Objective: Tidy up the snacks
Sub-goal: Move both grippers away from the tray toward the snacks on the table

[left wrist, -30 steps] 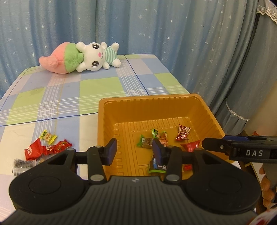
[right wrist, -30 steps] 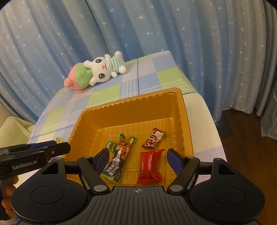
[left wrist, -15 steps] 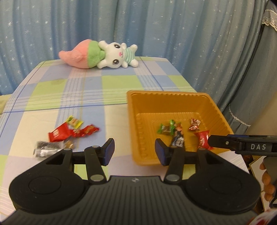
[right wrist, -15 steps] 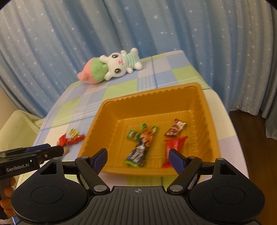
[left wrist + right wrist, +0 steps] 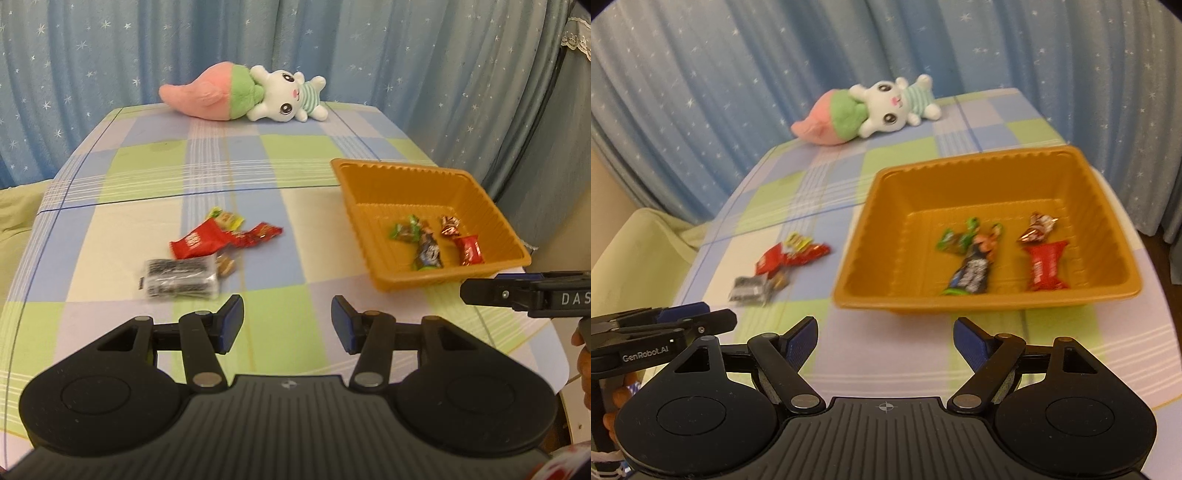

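Left tongs (image 5: 287, 323) spread, empty; right tongs (image 5: 885, 341) likewise. Loose snack pile (image 5: 207, 251) lies ahead-left of the left tongs, nearer them; black-and-white packet (image 5: 179, 277) lies crosswise.

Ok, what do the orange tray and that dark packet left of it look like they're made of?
Orange tray: probably thin moulded plastic with a slight sheen, going by its ribbed walls and rolled rim. Dark packet: likely glossy clear plastic film over dark contents; it shows highlights, though blur hides detail.

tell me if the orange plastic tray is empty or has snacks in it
Not empty. The orange plastic tray holds several wrapped snacks, among them a red wrapped candy and a dark blue wrapped bar, but most of its floor is bare.
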